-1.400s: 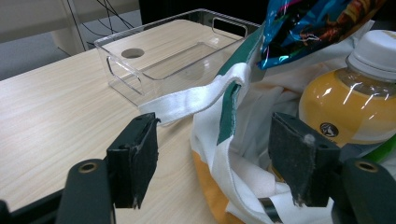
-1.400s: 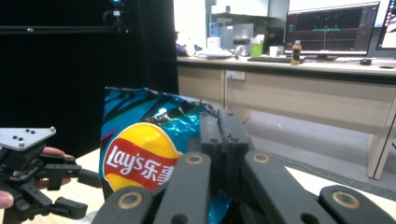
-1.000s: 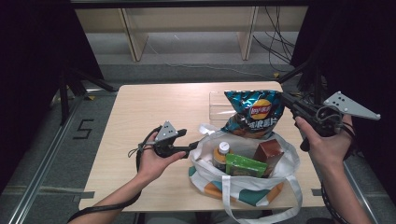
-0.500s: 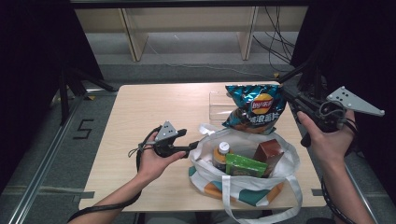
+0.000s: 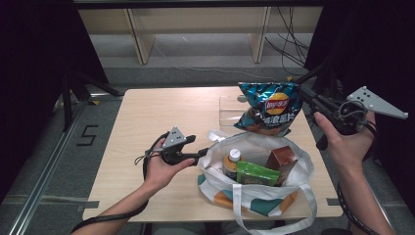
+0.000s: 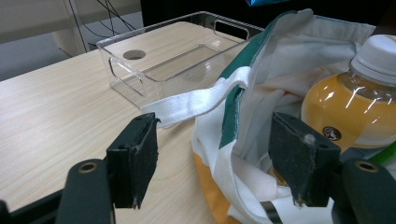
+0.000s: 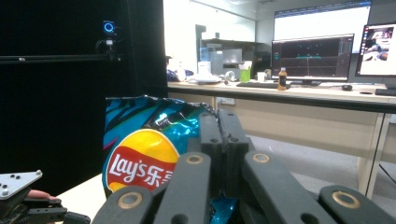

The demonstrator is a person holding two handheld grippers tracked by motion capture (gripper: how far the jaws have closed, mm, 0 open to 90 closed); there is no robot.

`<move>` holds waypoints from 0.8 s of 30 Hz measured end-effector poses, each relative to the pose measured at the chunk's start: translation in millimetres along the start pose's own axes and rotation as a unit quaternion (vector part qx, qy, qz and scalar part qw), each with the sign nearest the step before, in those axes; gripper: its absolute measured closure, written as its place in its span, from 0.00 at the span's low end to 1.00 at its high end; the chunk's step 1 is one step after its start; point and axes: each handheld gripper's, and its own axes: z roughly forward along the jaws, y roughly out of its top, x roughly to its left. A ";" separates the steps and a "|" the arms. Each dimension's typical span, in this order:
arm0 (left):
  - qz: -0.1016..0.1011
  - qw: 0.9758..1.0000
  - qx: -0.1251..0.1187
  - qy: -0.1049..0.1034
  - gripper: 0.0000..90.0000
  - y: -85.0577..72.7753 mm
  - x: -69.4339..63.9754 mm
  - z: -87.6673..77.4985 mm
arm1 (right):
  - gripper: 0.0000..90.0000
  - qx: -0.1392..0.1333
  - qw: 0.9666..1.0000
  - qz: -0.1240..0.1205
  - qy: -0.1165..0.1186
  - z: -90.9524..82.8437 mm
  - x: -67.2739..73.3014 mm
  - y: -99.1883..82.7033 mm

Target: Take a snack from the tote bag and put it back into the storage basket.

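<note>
- The chip bag [image 5: 268, 107] is glossy, crinkled foil-like plastic.
- The tote bag [image 5: 254, 183] is soft, matt woven cloth.
- The table [image 5: 161, 112] shows pale, smooth wood grain with a dull sheen.
- The clear bin [image 6: 173, 56] is shiny transparent plastic.
- The bottle [image 6: 359, 100] is see-through plastic under a smooth white cap.
- The left gripper [image 6: 217, 161] carries matt black, scuffed pads.

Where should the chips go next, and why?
Probably carry the chip bag a little way over the clear bin and lower it in. The right gripper is shut on the chip bag's edge, holding it up above the table, and the bin behind it looks empty. The left gripper sits open at the tote bag rim.
</note>
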 end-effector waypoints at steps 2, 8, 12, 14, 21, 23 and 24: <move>0.000 1.000 0.001 0.001 0.36 0.1 -0.1 -0.2 | 1.00 0.004 1.000 -0.001 0.000 1.4 -0.9 1.8; 0.001 1.000 0.001 0.004 0.36 0.6 0.1 -0.9 | 1.00 0.001 1.000 -0.003 -0.002 3.8 -2.6 5.4; 0.000 1.000 0.002 0.002 0.36 0.3 0.0 -0.5 | 1.00 -0.007 1.000 -0.004 -0.007 5.0 -3.5 7.5; 0.000 1.000 0.000 -0.001 0.36 0.2 0.1 0.0 | 1.00 -0.006 1.000 -0.002 -0.010 5.8 -3.9 8.2; 0.000 1.000 0.002 0.002 0.36 0.4 0.2 -0.5 | 1.00 0.001 1.000 -0.003 -0.014 8.8 -7.8 8.9; -0.001 1.000 0.000 0.000 0.36 0.3 0.4 -0.1 | 1.00 -0.003 1.000 -0.004 -0.016 10.4 -9.3 8.7; -0.001 1.000 0.001 0.001 0.36 0.4 0.5 -0.2 | 1.00 -0.006 1.000 -0.006 -0.018 11.4 -10.0 8.6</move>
